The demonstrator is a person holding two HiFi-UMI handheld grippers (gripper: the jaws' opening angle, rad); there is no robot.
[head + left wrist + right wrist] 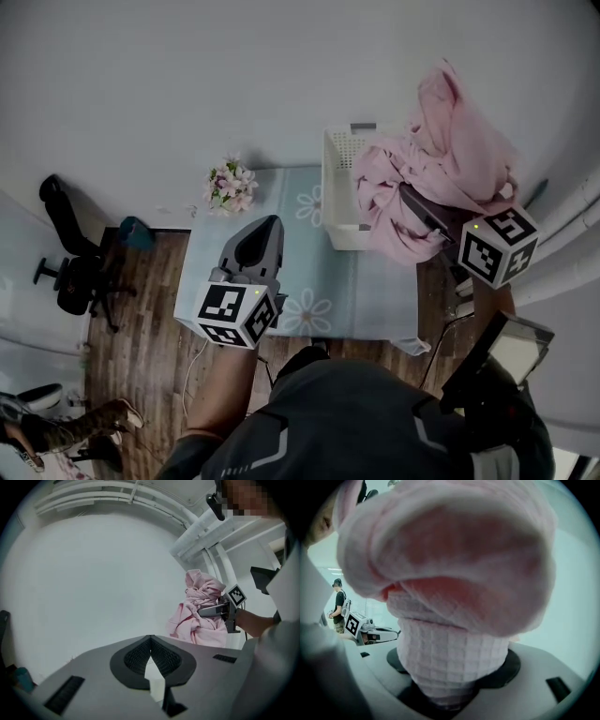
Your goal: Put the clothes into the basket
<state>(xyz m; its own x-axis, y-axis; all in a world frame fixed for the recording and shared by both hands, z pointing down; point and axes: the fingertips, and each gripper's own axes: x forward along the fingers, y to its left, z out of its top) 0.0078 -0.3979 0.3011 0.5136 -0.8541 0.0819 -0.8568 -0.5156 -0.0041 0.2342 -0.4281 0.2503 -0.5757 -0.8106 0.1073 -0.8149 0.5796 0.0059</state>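
A bundle of pink waffle-knit clothes hangs from my right gripper, which is shut on it. The bundle hangs over the right part of a white perforated basket at the table's far right. Whether the cloth rests in the basket I cannot tell. In the right gripper view the pink clothes fill the picture and hide the jaws. My left gripper hovers over the table's left half, shut with nothing in it. From the left gripper view, its shut jaws point level, and the pink clothes and right gripper show at the right.
The table has a light blue cloth printed with flowers. A small bouquet stands at its far left corner. An office chair stands on the wooden floor to the left. A person stands far off in the right gripper view.
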